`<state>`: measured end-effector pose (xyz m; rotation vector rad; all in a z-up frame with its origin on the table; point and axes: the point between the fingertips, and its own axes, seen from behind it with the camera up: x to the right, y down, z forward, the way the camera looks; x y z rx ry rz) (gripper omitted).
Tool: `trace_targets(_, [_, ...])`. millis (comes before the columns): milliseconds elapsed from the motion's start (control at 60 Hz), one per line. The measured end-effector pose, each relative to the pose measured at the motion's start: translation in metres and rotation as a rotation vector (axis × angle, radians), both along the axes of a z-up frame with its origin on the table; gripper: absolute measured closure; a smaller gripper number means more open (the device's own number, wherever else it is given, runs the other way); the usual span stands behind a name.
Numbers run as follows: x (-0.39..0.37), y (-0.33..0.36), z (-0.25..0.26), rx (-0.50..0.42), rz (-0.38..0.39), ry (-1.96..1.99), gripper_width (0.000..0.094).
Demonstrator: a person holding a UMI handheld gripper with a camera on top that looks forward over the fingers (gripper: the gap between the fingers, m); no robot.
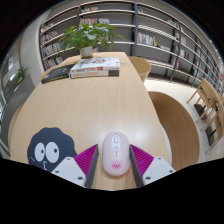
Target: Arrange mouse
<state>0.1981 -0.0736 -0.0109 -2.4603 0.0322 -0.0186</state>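
On the near left of the round wooden worktop [85,100] lies a dark cartoon-shaped mouse mat [50,146] with two big white eyes, flat and bare, which I judge to be the spot meant for the mouse. Right of it, the white mouse [116,155] rests on the wood between the two fingers of the hand-held gripper [116,160], apart from the mat. The pink pads [88,158] flank its sides closely, but whether they press on it or only stand beside it I cannot tell. The hand-held gripper sits low and level over the near edge, pointing straight across the worktop, a pose suited to sliding or lifting the mouse sideways. At the far side lie stacked books [95,67] and a potted plant [88,38].
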Motion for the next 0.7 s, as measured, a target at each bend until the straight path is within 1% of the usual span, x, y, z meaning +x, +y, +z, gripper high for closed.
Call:
trace_targets(67, [-0.002,0.002,0.000,0.000,0.006,-0.001,0.0453])
trace_targets(133, [-0.004,0.002,0.000,-0.009,0.000,-0.011,0.0472])
trace_targets(250, [-0.005,0.000,0.000,-0.038,-0.016,-0.017,0.0565])
trace_targets(283, [-0.007,-0.001,0.004,-0.045,-0.022,-0.007,0.0558])
trace_targets(300, [-0.009,0.000,0.008,-0.042,-0.022,-0.003,0.0595])
trace_targets(350, [-0.012,0.005,0.031,-0.013,-0.028,-0.011,0.0595])
trace_targets(433, [-0.019,0.019,0.090,0.090,-0.046,-0.037,0.0595])
trace_targets(450, [-0.021,0.020,0.108,0.108,-0.050,-0.038,0.0595])
trace_targets(583, [-0.060,0.028,0.200,0.259,-0.060,-0.041,0.0597])
trace_targets(650, [-0.090,0.028,0.230,0.309,-0.049,-0.026,0.0598])
trace_targets(700, [-0.117,0.025,0.242,0.328,-0.035,-0.002,0.0598])
